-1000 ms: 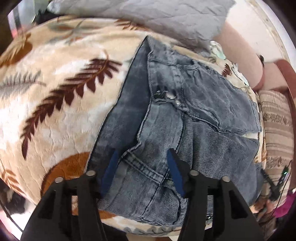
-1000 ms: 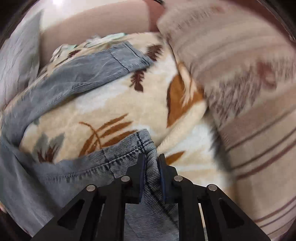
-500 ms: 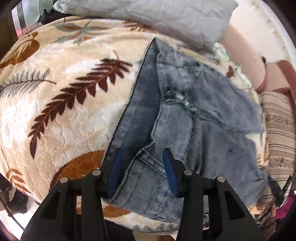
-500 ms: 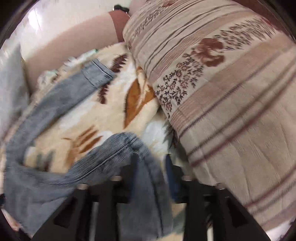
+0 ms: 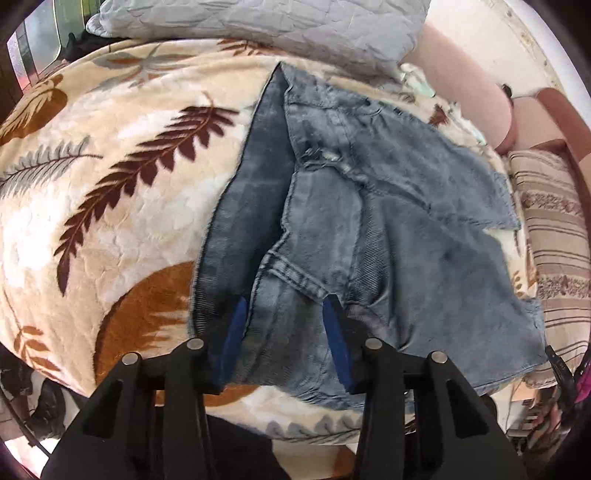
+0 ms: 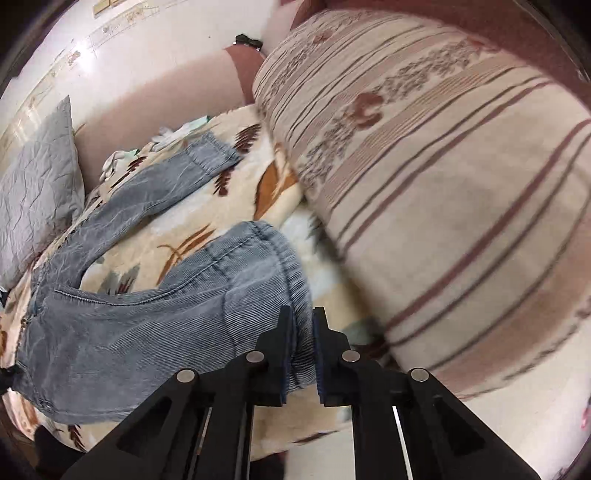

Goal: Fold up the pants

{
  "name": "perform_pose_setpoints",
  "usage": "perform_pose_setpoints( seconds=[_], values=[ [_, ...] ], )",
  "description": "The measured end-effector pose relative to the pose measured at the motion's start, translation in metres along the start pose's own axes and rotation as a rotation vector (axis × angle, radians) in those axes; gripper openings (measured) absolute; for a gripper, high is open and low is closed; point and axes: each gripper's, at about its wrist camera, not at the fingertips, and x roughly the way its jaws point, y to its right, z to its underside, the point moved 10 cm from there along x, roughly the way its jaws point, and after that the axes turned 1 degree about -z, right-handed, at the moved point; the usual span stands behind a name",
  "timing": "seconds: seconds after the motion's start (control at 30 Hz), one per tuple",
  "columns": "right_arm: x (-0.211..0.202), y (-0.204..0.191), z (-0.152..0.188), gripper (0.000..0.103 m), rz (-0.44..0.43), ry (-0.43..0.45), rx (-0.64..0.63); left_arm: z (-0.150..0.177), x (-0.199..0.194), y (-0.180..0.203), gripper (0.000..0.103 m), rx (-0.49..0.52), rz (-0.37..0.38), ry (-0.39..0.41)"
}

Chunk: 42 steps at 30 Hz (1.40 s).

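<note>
Grey-blue jeans [image 5: 406, 221] lie on a cream blanket with a leaf pattern [image 5: 110, 203]. My left gripper [image 5: 286, 325] points down over the waistband at the blanket's near edge. Its blue pads [image 5: 236, 332] stand on either side of a fold of denim and the jaws are closing. In the right wrist view the jeans [image 6: 147, 325] spread to the left, with the far leg [image 6: 155, 188] lying flat. My right gripper [image 6: 303, 317] is shut on the hem of the near leg [image 6: 273, 258], which bulges up off the blanket [image 6: 184, 236].
A large striped cushion [image 6: 443, 184] lies close to the right of the held hem and shows too as a striped cushion [image 5: 550, 229] at the jeans' right. A grey quilted pillow [image 5: 258, 26] lies at the back. A pink padded frame [image 5: 465, 81] borders the bed.
The right gripper opened, then shut again on the near leg's hem and lifted it toward the striped cushion. The left jaws narrowed around the waistband and shifted slightly.
</note>
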Motion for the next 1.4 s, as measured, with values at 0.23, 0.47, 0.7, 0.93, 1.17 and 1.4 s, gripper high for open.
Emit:
perform_pose_setpoints(
  seconds=[0.23, 0.47, 0.7, 0.93, 1.17, 1.4],
  values=[
    [0.036, 0.013, 0.038, 0.01, 0.096, -0.157, -0.039, 0.004, -0.001, -0.003, 0.036, 0.025, -0.026, -0.015],
    [0.032, -0.024, -0.047, 0.056, -0.047, 0.0, 0.003, -0.038, -0.024, 0.01, 0.055, 0.031, 0.023, 0.09],
    [0.086, -0.046, -0.051, 0.013, -0.056, -0.119, -0.067, -0.043, 0.008, 0.018, 0.047, 0.001, 0.022, 0.014],
    [0.105, -0.042, -0.07, 0.014, 0.064, -0.093, -0.106, -0.041, 0.039, 0.012, 0.033, 0.02, -0.117, -0.02],
    [0.091, -0.047, -0.063, 0.024, 0.156, -0.06, -0.181, -0.036, 0.026, 0.01, 0.033, 0.03, -0.076, 0.016],
    [0.043, -0.064, -0.07, 0.045, -0.013, 0.015, -0.088, -0.049, 0.0, -0.001, 0.055, -0.049, -0.063, 0.108]
  ],
)
